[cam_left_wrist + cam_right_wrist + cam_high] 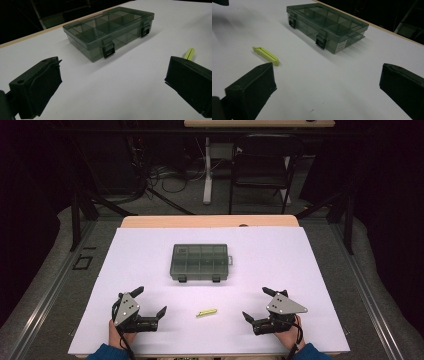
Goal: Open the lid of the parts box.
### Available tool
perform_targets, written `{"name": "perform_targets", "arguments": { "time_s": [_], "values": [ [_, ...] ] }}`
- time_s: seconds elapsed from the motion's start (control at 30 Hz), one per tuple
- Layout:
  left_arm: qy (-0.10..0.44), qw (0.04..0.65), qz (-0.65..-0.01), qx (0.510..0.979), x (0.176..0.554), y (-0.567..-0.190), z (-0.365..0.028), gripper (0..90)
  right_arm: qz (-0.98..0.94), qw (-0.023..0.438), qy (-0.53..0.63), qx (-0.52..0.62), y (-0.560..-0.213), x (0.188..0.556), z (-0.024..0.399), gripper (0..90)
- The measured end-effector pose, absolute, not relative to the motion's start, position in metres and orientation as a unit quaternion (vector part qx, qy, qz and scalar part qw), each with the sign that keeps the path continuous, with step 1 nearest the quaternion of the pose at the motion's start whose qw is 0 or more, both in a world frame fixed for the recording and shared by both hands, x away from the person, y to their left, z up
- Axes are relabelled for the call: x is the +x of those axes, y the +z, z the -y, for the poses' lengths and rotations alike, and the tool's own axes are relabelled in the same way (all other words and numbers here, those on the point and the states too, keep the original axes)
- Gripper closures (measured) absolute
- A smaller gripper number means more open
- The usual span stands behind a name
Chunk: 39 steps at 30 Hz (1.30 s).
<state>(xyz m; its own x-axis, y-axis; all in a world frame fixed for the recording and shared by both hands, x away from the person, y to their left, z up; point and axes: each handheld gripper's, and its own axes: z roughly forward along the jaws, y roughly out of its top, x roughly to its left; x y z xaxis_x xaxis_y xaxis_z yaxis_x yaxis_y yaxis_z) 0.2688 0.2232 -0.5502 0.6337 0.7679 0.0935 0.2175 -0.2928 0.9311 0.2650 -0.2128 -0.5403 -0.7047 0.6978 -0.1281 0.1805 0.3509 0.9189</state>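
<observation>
Nearest, at the table's front edge: left gripper (149, 301), black with a grey three-cornered plate, held in a hand in a blue sleeve, jaws spread wide with nothing between them. Same for the right gripper (259, 303), jaws parted and empty, resting low over the sheet. Well apart from each other, one at each front corner.

Between the two, slightly ahead: small yellow-green plastic clip (206, 312), long and slim, lying flat on the sheet, touched by neither gripper. Seen in the right gripper view just beyond the left-hand jaw (266, 55); in the left gripper view only its tip, peeping over the right-hand jaw (189, 53).

Farther on, mid-table: smoky grey translucent plastic compartment box (200, 262), lid closed, two dark latches on the near side, a small handle tab on the right end, dividers visible through the lid. Nothing lying between clip and box; path to both unobstructed.

Underneath: white sheet (310, 285) covering a pale wooden table (210, 221), wood showing along the far edge.

Beyond: dim room, grey floor, black folding chair (262, 165), white desk leg (207, 170), tangled cables, dark tripod legs either side.
</observation>
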Motion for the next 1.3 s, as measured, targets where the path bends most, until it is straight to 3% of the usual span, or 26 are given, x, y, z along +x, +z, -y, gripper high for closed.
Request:
{"name": "perform_targets", "arguments": {
  "time_s": [1.3],
  "values": [
    [0.231,0.486,-0.311,0.784,0.325,-0.55,-0.207,0.0,-0.796,0.213,0.495,0.276,-0.528,0.335,0.177,0.0]
  ]
}}
